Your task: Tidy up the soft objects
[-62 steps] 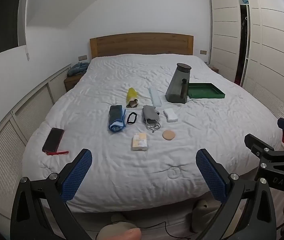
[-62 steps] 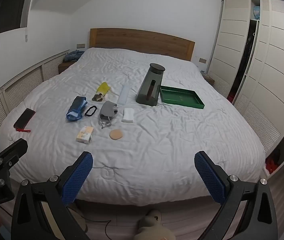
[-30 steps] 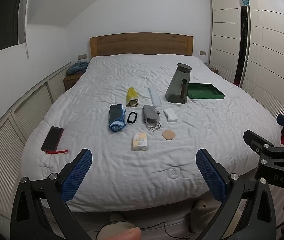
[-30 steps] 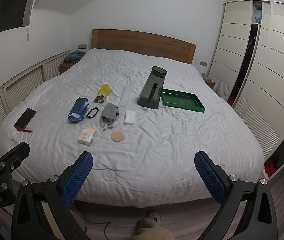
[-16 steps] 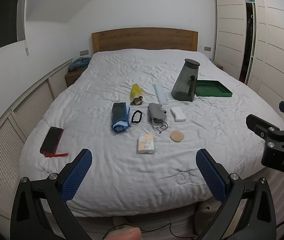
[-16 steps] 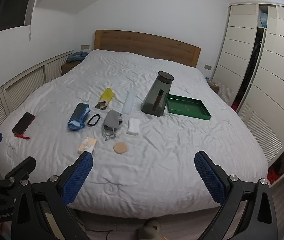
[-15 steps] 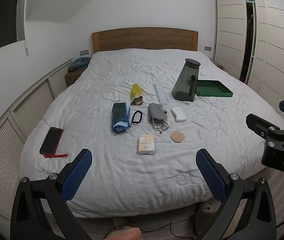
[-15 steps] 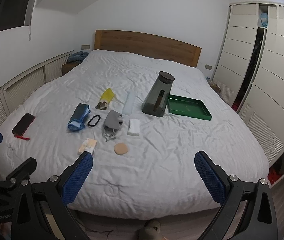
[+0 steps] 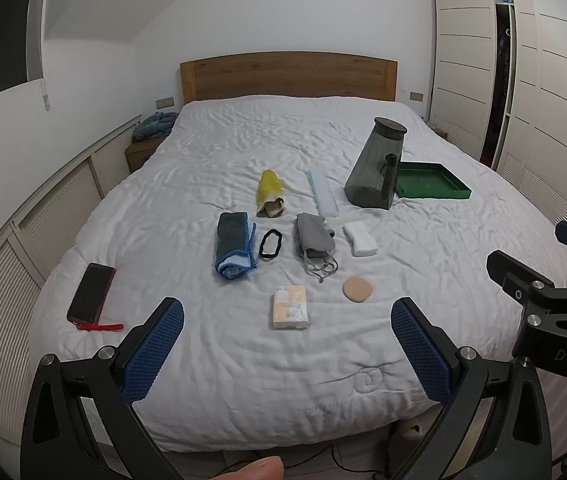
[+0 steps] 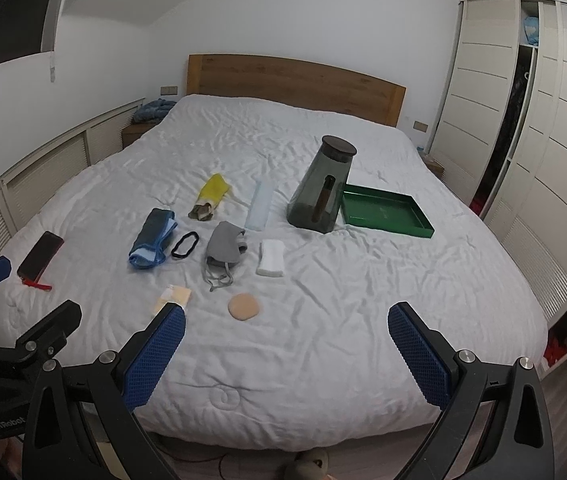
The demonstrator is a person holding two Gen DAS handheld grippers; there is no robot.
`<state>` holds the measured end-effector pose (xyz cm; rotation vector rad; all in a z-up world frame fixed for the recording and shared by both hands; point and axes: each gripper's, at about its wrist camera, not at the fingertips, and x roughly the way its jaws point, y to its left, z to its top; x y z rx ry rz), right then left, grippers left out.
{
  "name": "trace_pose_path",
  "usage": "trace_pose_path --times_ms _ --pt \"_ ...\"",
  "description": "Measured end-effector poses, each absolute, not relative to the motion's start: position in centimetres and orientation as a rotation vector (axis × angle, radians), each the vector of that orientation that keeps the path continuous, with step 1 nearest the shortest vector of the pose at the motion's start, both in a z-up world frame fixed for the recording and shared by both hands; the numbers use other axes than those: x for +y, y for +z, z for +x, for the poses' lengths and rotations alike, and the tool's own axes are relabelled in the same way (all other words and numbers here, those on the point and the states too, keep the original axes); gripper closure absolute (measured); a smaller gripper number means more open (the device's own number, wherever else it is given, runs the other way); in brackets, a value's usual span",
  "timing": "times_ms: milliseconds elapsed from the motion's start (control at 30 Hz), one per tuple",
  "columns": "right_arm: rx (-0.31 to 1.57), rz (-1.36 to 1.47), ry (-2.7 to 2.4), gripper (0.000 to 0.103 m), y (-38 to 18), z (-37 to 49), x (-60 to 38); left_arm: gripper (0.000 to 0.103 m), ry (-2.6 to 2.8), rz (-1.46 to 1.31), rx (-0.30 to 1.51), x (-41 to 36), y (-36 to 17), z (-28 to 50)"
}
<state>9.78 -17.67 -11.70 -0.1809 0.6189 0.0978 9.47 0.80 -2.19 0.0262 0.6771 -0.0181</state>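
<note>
Soft things lie mid-bed: a rolled blue-grey towel (image 9: 234, 248) (image 10: 152, 237), a black hair band (image 9: 270, 243), a grey face mask (image 9: 314, 238) (image 10: 224, 246), a white sponge (image 9: 360, 239) (image 10: 271, 263), a round beige puff (image 9: 357, 289) (image 10: 244, 307), a tissue pack (image 9: 290, 306), a yellow cloth (image 9: 269, 186) and a pale blue mask packet (image 9: 322, 193). A green tray (image 9: 431, 186) (image 10: 384, 211) sits at the right. My left gripper (image 9: 287, 350) and right gripper (image 10: 285, 354) are open and empty over the bed's foot.
A dark grey pitcher (image 9: 376, 169) (image 10: 320, 185) stands next to the tray. A phone with a red strap (image 9: 91, 298) lies at the bed's left edge. Wardrobe doors (image 10: 531, 120) line the right wall. A wooden headboard (image 9: 288, 75) stands behind.
Both grippers have moved forward toward the bed and risen slightly; the objects appear larger. Nothing on the bed has moved. Both grippers stay open.
</note>
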Motion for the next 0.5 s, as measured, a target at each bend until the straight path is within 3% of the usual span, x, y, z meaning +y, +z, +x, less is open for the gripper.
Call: trace_pose_path --times_ms 500 --pt "0.619 -0.174 0.096 0.0 -11.83 9.69 -17.77 0.001 -0.02 0.023 0.684 0.78 -2.28 9.42"
